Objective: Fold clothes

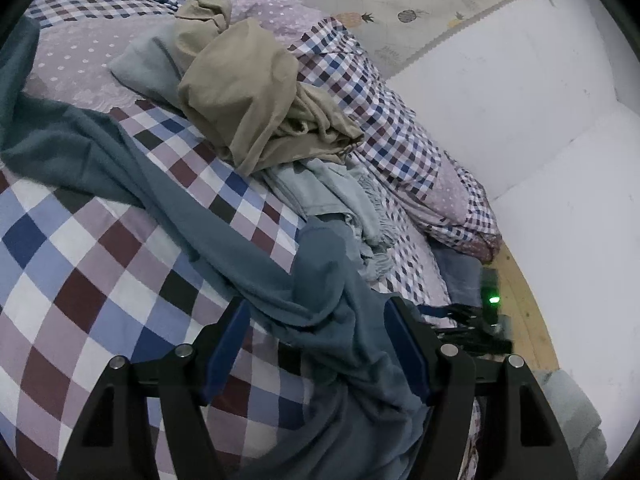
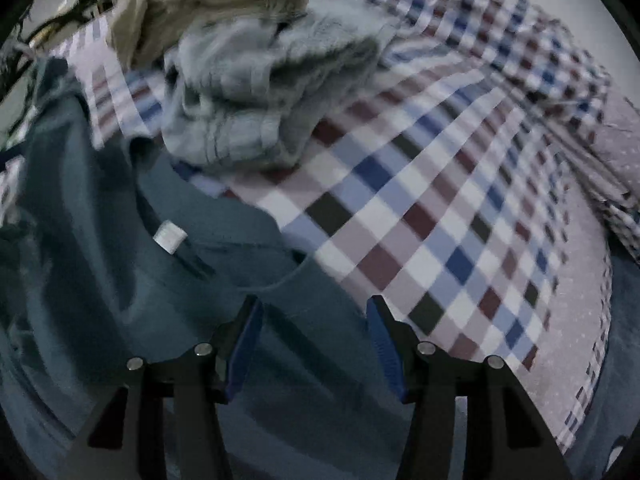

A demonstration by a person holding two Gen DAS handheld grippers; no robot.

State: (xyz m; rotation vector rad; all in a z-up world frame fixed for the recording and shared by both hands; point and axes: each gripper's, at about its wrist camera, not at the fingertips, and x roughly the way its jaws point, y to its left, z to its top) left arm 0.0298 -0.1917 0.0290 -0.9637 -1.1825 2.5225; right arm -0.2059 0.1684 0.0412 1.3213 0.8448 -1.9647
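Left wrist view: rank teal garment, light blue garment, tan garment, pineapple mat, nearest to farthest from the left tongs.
1. Teal garment: lying between the open left tongs.
2. Light blue garment: crumpled just ahead, slightly right.
3. Tan garment: piled behind it, mid-bed.
4. Pineapple mat: on the floor beyond the bed, top right.

From my left wrist camera I see the left gripper [image 1: 318, 320] with its blue-padded fingers [image 1: 226, 344] spread wide, a rumpled fold of the dark teal knit garment [image 1: 224, 232] lying between them. That garment trails away to the upper left across the checked purple, blue and white bedspread [image 1: 80, 272]. Beyond it sits a crumpled beige cloth garment [image 1: 248, 96], resting on a pale grey-blue garment [image 1: 336, 196] that spills toward me. A bunched checked and dotted quilt [image 1: 400, 148] runs along the white wall [image 1: 540, 120]. To the right, a small black device with a green light [image 1: 493, 300] sits by the wooden bed edge [image 1: 524, 304].
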